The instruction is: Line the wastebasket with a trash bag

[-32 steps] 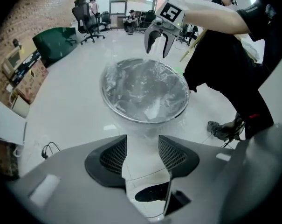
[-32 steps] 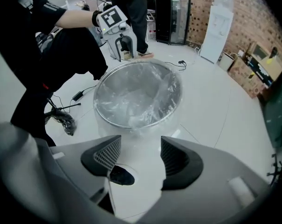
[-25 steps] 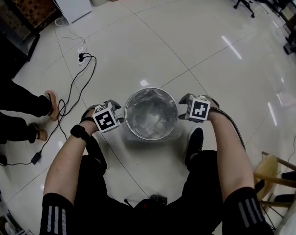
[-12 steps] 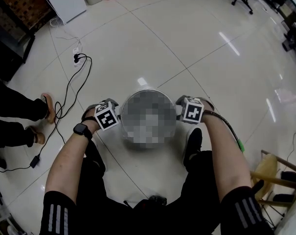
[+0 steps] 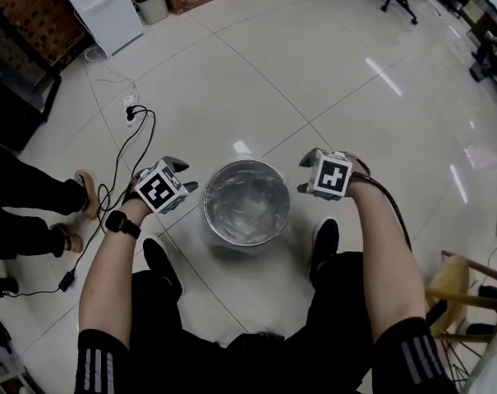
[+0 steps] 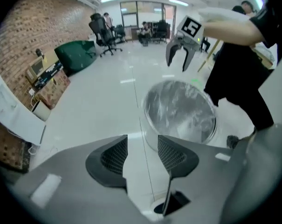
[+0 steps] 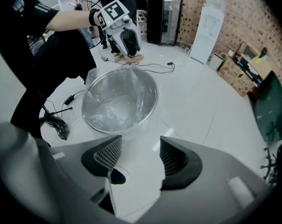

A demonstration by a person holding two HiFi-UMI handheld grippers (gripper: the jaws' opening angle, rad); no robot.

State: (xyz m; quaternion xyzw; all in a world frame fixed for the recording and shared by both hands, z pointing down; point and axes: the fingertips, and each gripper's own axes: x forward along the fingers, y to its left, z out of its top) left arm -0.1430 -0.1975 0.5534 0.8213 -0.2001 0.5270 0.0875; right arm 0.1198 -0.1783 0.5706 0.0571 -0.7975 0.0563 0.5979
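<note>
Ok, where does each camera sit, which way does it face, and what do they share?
Head view: on the person's head, facing down at the wastebasket; shows both forearms, left tool, right tool.
Left gripper view: on the left tool, facing past its open jaws to the wastebasket; shows the right arm.
Right gripper view: on the right tool, facing likewise; shows the left arm.
Shared: all see the wastebasket; each gripper view sees the opposite tool.

Left tongs (image 5: pixel 181 176) and right tongs (image 5: pixel 304 175) point steeply downward, well apart, jaws parted, gripping nothing.
</note>
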